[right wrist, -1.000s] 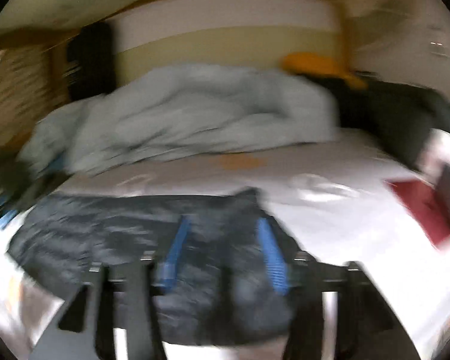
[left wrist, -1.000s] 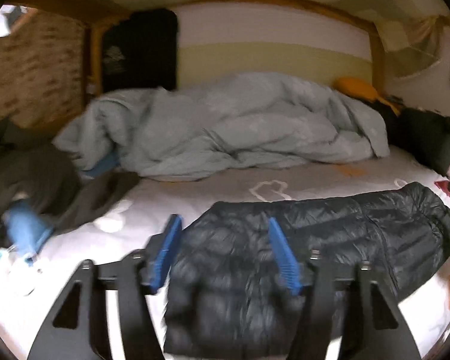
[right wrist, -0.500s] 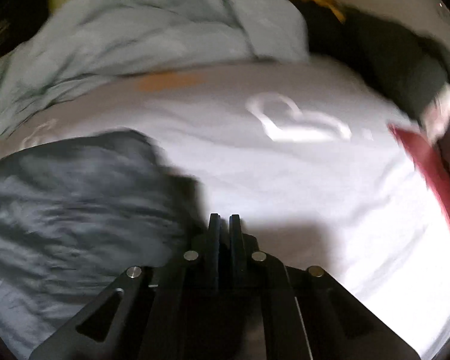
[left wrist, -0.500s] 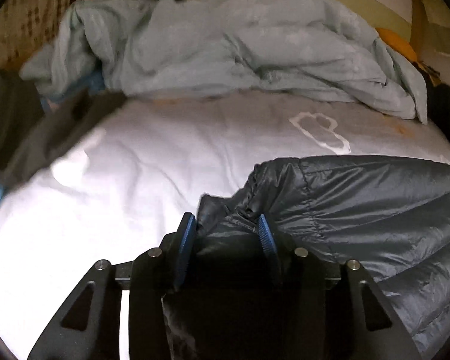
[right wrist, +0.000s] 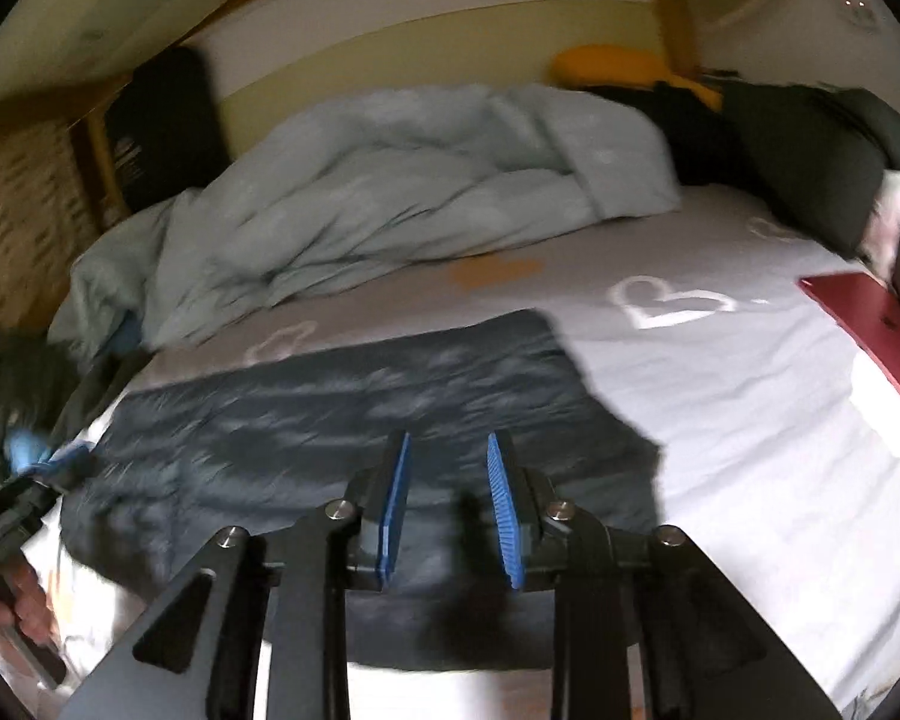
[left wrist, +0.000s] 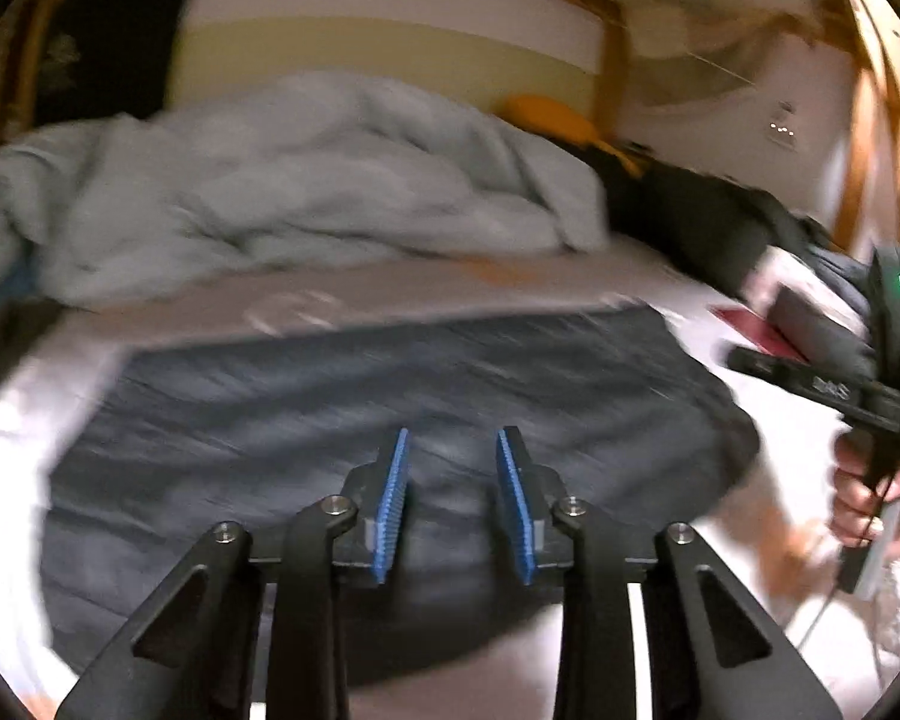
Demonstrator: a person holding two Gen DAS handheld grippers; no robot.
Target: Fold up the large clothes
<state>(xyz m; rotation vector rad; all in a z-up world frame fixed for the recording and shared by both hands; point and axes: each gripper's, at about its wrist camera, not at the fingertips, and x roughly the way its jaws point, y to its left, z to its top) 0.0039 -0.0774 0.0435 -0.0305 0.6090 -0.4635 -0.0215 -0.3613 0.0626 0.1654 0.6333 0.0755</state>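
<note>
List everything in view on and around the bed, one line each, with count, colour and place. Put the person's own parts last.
puffer jacket: one, dark grey, flat on the near sheet.
duvet: one, pale blue, bunched at the far side.
bed sheet: one, white with heart outlines, under everything.
cushion: one, orange, far right corner.
dark clothes: a heap, black, right edge.
red flat item: one, right edge.
left gripper: blue pads, jaws closing, nothing between them.
right gripper: blue pads, jaws opening, empty.
hand: one, holding the right gripper's handle.

No text is legible anywhere (frames blurred).
</note>
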